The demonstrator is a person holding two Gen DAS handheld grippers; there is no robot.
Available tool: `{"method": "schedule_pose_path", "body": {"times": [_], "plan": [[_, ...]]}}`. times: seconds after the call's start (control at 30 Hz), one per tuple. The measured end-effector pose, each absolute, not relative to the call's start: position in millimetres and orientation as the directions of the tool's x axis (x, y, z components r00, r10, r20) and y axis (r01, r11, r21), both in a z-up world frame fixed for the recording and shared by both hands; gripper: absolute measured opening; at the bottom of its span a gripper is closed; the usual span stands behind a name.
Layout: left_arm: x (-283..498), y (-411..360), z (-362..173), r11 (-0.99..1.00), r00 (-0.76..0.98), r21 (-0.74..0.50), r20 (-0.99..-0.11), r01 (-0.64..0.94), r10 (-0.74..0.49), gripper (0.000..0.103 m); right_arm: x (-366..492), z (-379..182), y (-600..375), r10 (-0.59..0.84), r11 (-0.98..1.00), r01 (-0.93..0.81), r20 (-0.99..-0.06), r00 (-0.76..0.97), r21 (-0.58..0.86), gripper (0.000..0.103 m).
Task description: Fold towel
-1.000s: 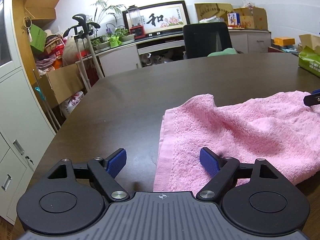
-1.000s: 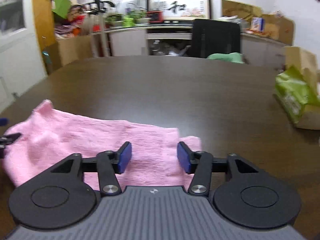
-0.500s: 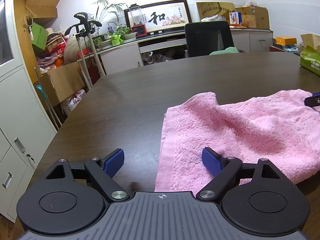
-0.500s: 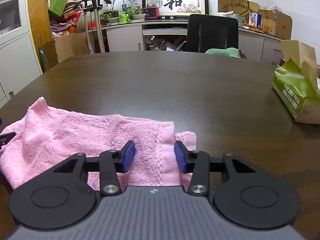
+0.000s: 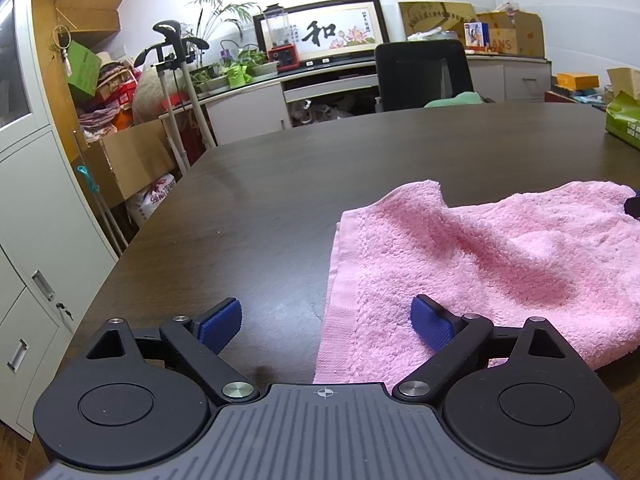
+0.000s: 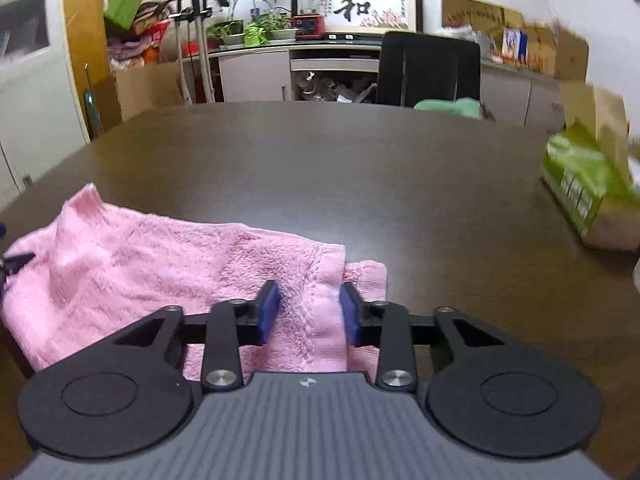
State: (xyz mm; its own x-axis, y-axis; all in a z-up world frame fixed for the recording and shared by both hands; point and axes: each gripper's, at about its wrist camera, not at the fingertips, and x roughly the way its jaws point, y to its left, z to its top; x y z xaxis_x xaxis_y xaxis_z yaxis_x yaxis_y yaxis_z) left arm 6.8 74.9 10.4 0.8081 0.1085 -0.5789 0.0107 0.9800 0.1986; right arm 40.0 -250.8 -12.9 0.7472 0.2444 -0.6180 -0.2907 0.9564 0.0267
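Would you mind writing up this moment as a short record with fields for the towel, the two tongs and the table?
towel: pink towel, rumpled, spread on the table
table: dark wooden table
left tongs: left tongs wide open and just opening further, straddling the towel's near left edge, pads not pressing
right tongs: right tongs just closing, pads pinching the towel's near right edge
other: green box at the table's right side
fold: not yet made

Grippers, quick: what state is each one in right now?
Left gripper: open wide, astride the pink towel's near edge, not gripping.
Right gripper: just been closing, pinching a bunched fold of the towel.
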Motion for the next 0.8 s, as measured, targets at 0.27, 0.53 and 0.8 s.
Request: {"method": "schedule_pose_path", "body": {"times": [0.27, 0.53, 0.8], "plan": [[7.0, 75.3, 10.0, 0.980, 0.805, 0.197, -0.582, 0.003, 0.114, 0.097, 17.3, 1.2, -237.4, 0.131, 0.971, -0.218, -0.545, 0.828, -0.098, 0.006], [7.6, 75.5, 10.1, 0.979, 0.803, 0.204, -0.582, -0.006, 0.126, 0.100, 14.0, -2.4, -246.3, 0.105, 0.983, -0.173, -0.574, 0.812, -0.065, 0.007], [4.4, 74.0, 9.3, 0.976, 0.802, 0.218, -0.578, -0.027, 0.152, 0.102, 20.3, -7.0, -260.5, 0.096, 0.992, -0.127, -0.591, 0.801, -0.011, 0.028]]}}
